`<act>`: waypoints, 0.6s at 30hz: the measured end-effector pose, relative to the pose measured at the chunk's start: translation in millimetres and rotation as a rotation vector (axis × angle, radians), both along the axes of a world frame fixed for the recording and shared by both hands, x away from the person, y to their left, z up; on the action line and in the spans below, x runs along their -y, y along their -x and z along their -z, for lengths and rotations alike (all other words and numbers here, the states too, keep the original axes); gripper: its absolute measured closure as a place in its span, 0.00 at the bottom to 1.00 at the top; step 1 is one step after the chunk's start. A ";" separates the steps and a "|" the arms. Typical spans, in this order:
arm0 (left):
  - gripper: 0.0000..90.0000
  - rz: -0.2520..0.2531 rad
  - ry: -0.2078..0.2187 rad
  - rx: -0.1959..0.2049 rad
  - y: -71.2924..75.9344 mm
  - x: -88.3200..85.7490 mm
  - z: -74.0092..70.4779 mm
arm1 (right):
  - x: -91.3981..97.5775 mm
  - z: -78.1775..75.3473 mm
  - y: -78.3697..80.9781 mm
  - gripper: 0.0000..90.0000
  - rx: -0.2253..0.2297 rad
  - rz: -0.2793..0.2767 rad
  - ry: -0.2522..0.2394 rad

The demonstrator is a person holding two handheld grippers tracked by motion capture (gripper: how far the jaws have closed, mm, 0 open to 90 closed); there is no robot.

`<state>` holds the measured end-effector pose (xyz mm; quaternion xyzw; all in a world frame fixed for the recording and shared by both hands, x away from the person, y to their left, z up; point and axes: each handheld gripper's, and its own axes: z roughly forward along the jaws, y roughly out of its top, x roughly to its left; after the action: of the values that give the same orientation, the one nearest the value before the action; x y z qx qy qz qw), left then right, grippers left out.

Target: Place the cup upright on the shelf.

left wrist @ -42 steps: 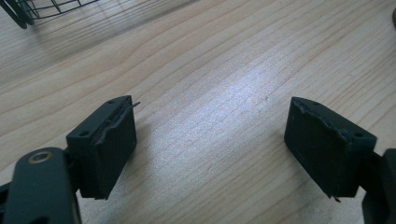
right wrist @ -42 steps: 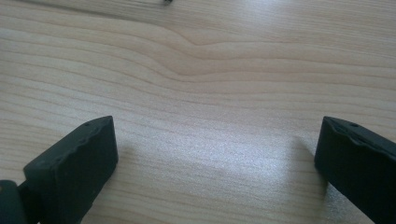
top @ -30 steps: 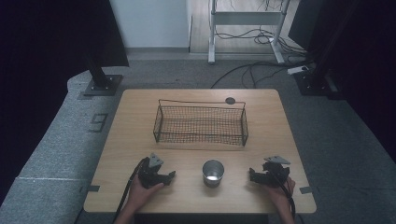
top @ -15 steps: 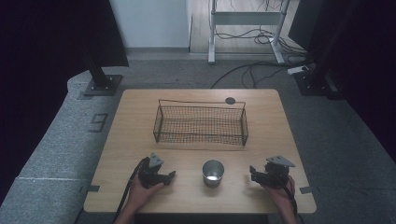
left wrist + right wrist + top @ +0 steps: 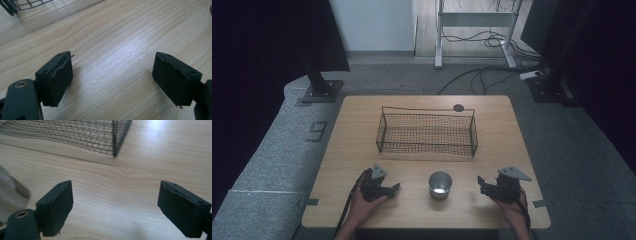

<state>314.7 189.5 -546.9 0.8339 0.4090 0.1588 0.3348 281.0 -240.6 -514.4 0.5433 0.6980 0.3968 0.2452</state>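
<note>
left gripper [image 5: 393,188]: low near table [image 5: 362,130] front edge; jaws apart, empty
right gripper [image 5: 482,184]: lifted; jaws apart, just been closing, empty
steel cup [image 5: 440,185]: between grippers
wire basket [image 5: 427,133]: behind cup

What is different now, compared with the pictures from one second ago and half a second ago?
The right gripper has just been closing its jaws, with nothing between them. Nothing was taken hold of or let go. The left gripper, the metal cup and the wire basket stayed where they were on the table.
</note>
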 end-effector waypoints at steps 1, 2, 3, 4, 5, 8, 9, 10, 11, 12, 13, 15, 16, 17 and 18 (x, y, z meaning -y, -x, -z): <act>0.18 0.000 0.000 0.000 0.0 0.0 0.0 | -1.4 -0.8 0.5 0.14 0.003 -0.006 -0.002; 0.19 0.000 0.000 0.000 0.0 0.0 0.0 | -2.8 -1.5 0.9 0.14 0.007 -0.012 -0.001; 0.19 0.000 0.000 0.000 0.0 0.0 0.0 | -4.4 -2.3 1.4 0.14 0.007 -0.018 -0.002; 0.18 0.000 0.000 0.000 0.0 0.0 0.0 | -5.8 -3.1 1.8 0.14 0.011 -0.025 -0.002; 0.18 0.000 0.000 0.000 0.0 0.0 0.0 | -7.2 -4.0 2.1 0.14 0.013 -0.028 -0.003; 0.18 0.000 0.000 0.000 0.0 0.0 0.0 | -10.4 -8.1 2.4 0.14 0.018 -0.030 -0.015; 0.19 0.000 0.000 0.000 0.0 0.1 0.0 | -11.6 -9.7 2.6 0.14 0.022 -0.034 -0.017; 0.18 0.000 0.000 0.000 0.0 0.0 0.0 | -12.8 -11.4 3.0 0.14 0.026 -0.039 -0.022; 0.18 0.000 0.000 0.000 0.0 0.0 0.0 | -14.0 -13.1 3.4 0.14 0.031 -0.043 -0.028; 0.18 0.000 0.000 0.000 0.0 0.0 0.0 | -15.2 -14.7 3.8 0.14 0.035 -0.049 -0.034; 0.18 0.000 -0.001 0.000 0.0 0.1 0.0 | -16.6 -16.2 4.2 0.14 0.040 -0.054 -0.039; 0.18 0.000 0.000 0.000 0.0 0.1 0.0 | -19.5 -19.2 5.4 0.14 0.047 -0.064 -0.043; 0.18 0.000 0.000 0.000 0.0 0.1 0.0 | -20.7 -20.3 5.9 0.14 0.053 -0.071 -0.045; 0.18 0.000 0.000 0.000 0.0 0.1 0.0 | -22.1 -21.2 6.4 0.14 0.058 -0.078 -0.053; 0.18 0.000 0.000 0.000 0.0 0.1 0.0 | -23.1 -22.3 7.1 0.14 0.060 -0.084 -0.058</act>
<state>314.7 189.4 -547.0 0.8340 0.4089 0.1590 0.3347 273.9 -217.5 -492.1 0.5084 0.7008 0.4428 0.2334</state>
